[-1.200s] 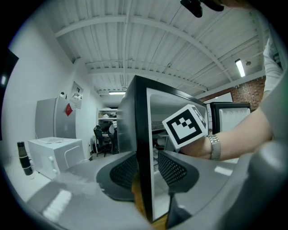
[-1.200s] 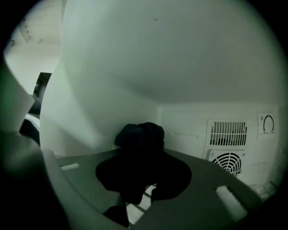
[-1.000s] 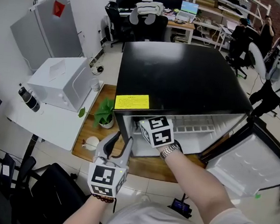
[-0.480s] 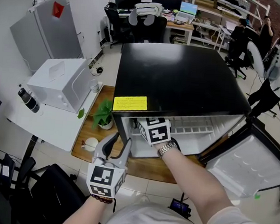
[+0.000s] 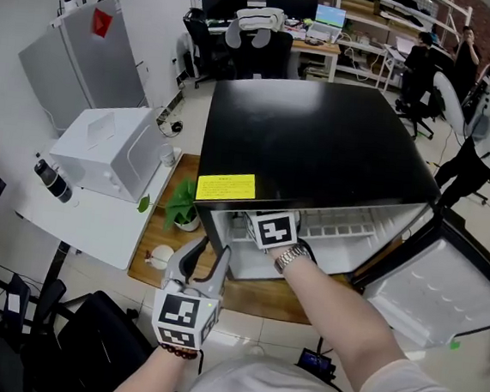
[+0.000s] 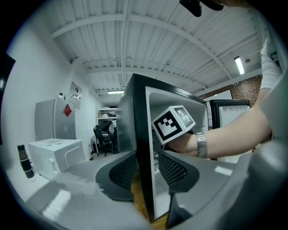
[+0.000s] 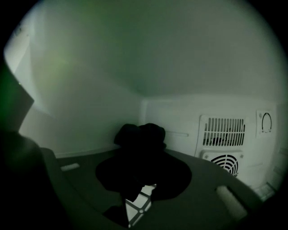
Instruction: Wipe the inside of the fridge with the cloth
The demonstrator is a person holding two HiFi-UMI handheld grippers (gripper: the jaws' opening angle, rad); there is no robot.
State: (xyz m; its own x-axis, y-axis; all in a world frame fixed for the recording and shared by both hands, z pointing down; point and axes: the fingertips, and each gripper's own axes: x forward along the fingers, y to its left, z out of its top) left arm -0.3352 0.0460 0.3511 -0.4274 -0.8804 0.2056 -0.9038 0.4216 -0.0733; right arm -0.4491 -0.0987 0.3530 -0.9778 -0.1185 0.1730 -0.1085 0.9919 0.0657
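Observation:
The black mini fridge [image 5: 311, 137] stands with its door [image 5: 438, 291] swung open to the right. My right gripper's marker cube [image 5: 274, 230] shows at the fridge mouth; its jaws are hidden inside. In the right gripper view, the right gripper [image 7: 140, 157] is shut on a bunched dark cloth [image 7: 139, 134], near the corner where the white left wall [image 7: 81, 103] meets the rear wall. My left gripper [image 5: 208, 252] sits at the fridge's front left corner. Its jaws [image 6: 146, 173] straddle the fridge's side wall [image 6: 141, 148] and close on it.
A fan vent [image 7: 222, 148] and a dial [image 7: 266, 122] sit on the rear wall. Left of the fridge are a potted plant [image 5: 184, 202], a white box [image 5: 107, 147] on a white table and a dark bottle [image 5: 53, 179]. People stand at the back right.
The right gripper's cube has shifted only slightly at the fridge mouth and turned a little. The left gripper has stayed put on the fridge's corner.

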